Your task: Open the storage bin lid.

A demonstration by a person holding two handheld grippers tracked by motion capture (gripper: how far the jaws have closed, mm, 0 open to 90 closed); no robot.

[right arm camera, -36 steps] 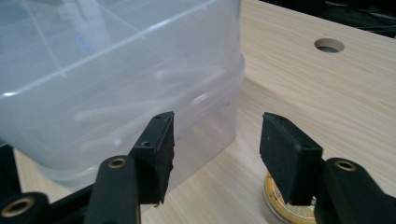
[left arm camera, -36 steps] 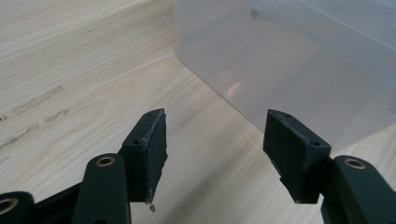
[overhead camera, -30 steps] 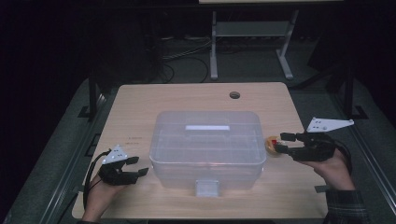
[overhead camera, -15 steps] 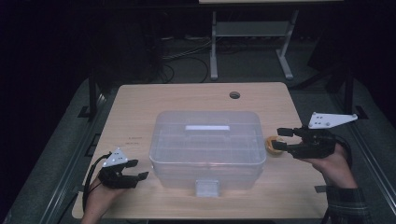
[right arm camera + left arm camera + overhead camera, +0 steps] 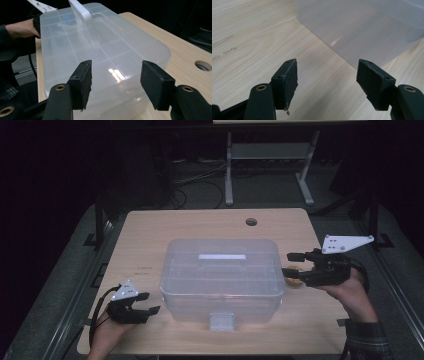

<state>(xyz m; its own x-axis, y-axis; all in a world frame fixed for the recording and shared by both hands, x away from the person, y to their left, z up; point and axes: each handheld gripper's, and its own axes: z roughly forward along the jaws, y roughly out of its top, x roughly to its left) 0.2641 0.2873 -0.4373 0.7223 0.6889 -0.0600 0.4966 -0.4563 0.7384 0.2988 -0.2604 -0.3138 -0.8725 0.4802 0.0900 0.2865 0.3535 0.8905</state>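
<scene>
A clear plastic box point(image 5: 222, 275) with a white handle point(image 5: 222, 256) on its shut lid stands in the middle of the wooden table point(image 5: 150, 235). Its latch point(image 5: 221, 321) faces the near edge. My left gripper point(image 5: 148, 303) sits low by the box's near left corner, open, with bare table between its jaws point(image 5: 327, 75) and the box wall point(image 5: 367, 27) just ahead. My right gripper point(image 5: 288, 264) hovers at the box's right end, open, with nothing between its jaws point(image 5: 115, 75), which look over the lid point(image 5: 100, 50). A small tan round thing point(image 5: 295, 281) lies on the table beneath it.
A round cable hole point(image 5: 251, 222) sits in the table at the back, right of centre. Behind the table a metal stand point(image 5: 265, 165) and cables are on the dark floor. The person's other hand point(image 5: 20, 27) appears beyond the box.
My right gripper has risen a little beside the box's right end. The left gripper and the box have stayed where they were.
</scene>
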